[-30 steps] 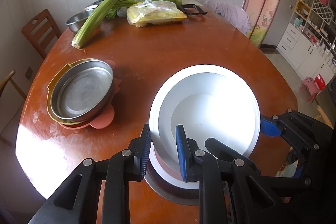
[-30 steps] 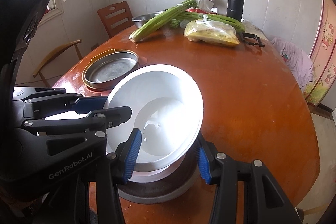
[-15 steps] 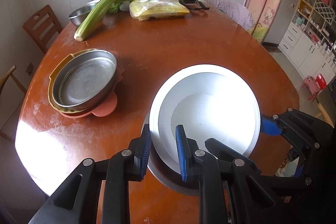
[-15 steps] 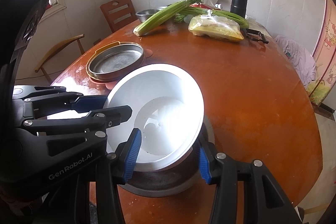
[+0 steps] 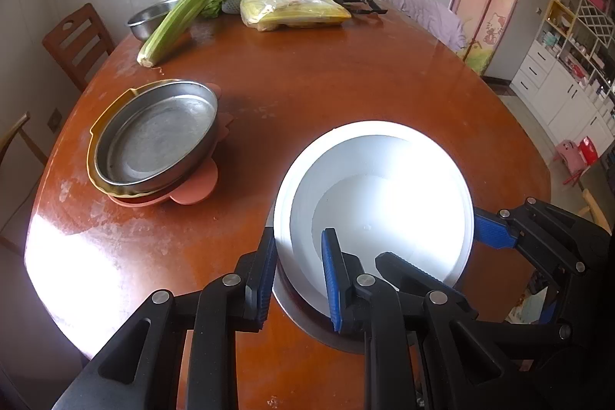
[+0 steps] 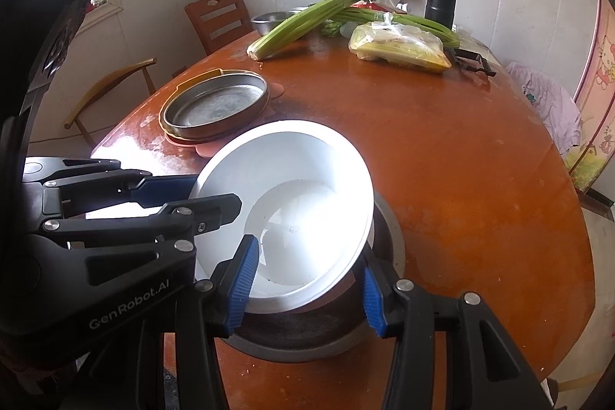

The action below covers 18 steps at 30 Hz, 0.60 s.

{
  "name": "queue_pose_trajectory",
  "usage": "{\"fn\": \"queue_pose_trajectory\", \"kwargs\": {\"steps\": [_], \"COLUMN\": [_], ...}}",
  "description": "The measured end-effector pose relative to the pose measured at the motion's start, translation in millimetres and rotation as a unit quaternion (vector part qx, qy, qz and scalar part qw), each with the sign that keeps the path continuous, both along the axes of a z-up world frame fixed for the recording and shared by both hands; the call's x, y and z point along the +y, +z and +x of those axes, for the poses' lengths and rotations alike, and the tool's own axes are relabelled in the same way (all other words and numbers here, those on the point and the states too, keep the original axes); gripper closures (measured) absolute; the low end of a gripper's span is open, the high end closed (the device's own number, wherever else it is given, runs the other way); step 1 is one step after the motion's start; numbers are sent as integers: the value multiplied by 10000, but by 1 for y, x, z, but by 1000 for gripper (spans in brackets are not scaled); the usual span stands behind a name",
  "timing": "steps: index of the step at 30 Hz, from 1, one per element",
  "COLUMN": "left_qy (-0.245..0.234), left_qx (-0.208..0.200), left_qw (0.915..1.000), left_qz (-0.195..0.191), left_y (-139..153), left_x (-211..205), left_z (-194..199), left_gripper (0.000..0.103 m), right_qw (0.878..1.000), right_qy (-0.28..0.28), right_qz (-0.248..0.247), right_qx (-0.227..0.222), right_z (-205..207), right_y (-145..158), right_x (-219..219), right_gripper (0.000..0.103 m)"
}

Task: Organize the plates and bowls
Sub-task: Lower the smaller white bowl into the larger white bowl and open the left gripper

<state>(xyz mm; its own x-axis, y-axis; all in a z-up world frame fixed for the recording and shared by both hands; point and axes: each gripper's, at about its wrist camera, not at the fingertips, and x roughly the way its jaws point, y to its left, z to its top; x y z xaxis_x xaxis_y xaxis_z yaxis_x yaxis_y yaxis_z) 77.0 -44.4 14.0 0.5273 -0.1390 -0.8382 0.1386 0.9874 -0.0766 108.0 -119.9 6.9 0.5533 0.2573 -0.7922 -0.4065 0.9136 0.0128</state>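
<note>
The white bowl (image 5: 384, 202) sits tilted over a steel dish (image 6: 319, 329) on the table (image 5: 346, 83); the left gripper (image 5: 298, 279) is clamped on its near rim, the right gripper (image 6: 307, 291) closed across its side wall. Beside it a steel pan (image 5: 153, 137) nests in stacked yellow and pink plates (image 5: 192, 187). Celery (image 5: 184, 14) and a bag of food (image 5: 292, 10) lie well beyond.

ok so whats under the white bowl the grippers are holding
A metal dish sits beneath the white bowl; only its grey rim and dark inner wall show. Its bottom is covered, so whether they touch is unclear.
</note>
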Motion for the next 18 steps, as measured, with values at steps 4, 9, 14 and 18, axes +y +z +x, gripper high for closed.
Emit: {"fn": "queue_pose_trajectory", "kwargs": {"steps": [4,9,14,18], "left_qy": [0,4,8,7], "left_qx": [8,17,-3,-2], "left_qw": [10000,10000,10000,10000], "left_qz": [-4,-17,-39,-79], "left_y": [0,-1,-1,-1], "left_x": [0,0,1,2], "left_z": [1,1,0,0], "left_gripper": [81,81,81,80], "right_qw": [10000,10000,9999,9999], "right_qy": [-3,-9,-15,-11], "right_qz": [-34,-54,-93,-112], "right_qx": [-17,-28,-76,-104], "right_z": [0,-1,-2,-2], "right_y": [0,0,2,3], "right_x": [1,2,2,2], "right_gripper": [53,53,53,53]}}
